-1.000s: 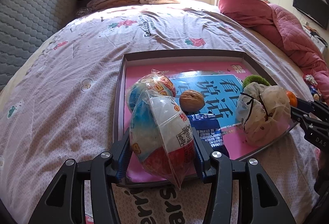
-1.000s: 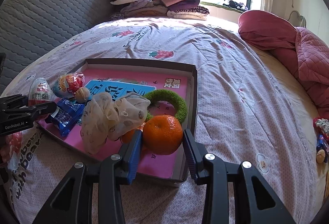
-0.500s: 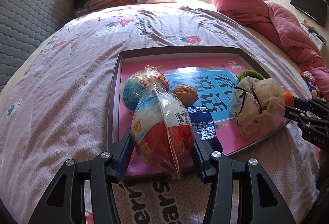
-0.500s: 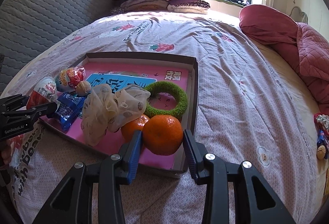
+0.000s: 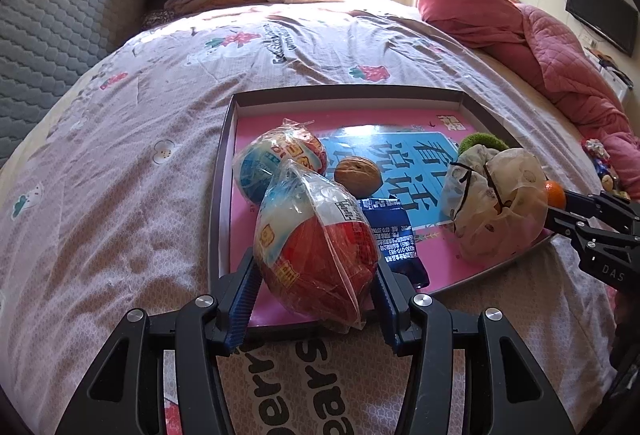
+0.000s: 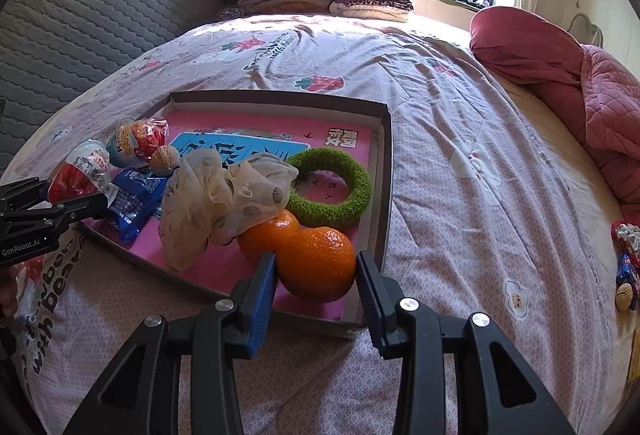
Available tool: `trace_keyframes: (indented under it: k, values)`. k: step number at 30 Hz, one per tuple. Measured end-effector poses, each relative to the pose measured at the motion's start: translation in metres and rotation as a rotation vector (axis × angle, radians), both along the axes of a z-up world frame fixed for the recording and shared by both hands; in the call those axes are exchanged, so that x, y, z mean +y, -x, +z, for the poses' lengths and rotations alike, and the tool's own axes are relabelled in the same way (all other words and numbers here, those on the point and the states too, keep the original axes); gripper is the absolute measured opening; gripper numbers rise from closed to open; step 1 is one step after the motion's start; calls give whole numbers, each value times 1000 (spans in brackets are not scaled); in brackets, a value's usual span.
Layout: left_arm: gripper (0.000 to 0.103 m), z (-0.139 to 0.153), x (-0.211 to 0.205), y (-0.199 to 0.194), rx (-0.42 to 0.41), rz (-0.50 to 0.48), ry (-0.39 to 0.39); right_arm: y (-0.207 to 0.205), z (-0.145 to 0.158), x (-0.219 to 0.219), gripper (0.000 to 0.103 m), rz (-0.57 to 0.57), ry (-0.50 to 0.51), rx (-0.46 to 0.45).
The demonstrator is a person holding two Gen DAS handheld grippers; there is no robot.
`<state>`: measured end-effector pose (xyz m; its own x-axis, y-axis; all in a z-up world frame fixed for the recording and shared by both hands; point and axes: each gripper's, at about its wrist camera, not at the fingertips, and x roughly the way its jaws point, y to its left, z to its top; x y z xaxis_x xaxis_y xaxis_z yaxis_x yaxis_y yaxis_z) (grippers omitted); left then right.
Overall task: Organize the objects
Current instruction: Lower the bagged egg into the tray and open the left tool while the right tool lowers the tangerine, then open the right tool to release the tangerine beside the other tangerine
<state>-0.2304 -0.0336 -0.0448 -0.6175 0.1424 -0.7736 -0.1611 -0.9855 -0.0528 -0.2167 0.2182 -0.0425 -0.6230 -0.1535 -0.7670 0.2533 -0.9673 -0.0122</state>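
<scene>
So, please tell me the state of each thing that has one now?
Left claw: shut on wrapped toy egg.
Right claw: shut on orange.
Second egg: wrapped, lying in tray.
Walnut: whole.
Blue packet: sealed.

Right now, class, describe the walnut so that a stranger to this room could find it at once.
On the floral bedspread lies a shallow cardboard tray with a pink lining. Near its left side, beside the wrapped red-and-blue toy egg and on the blue printed card, sits the small brown wrinkled walnut. It alone is bare, hard-shelled and unwrapped.
</scene>
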Motion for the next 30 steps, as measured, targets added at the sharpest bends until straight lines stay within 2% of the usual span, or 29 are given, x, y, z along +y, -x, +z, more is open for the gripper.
trace_keyframes:
  k: [13, 18, 30]
  values:
    - [59, 5, 2, -6, -5, -2, 1, 1, 2, -1, 41, -9, -21, 11]
    - [66, 9, -3, -6, 4, 15, 3, 1, 3, -1, 42, -14, -26, 20]
    - [67, 17, -9, -6, 32, 40, 10, 1, 10, 2, 43, -34, -4, 47]
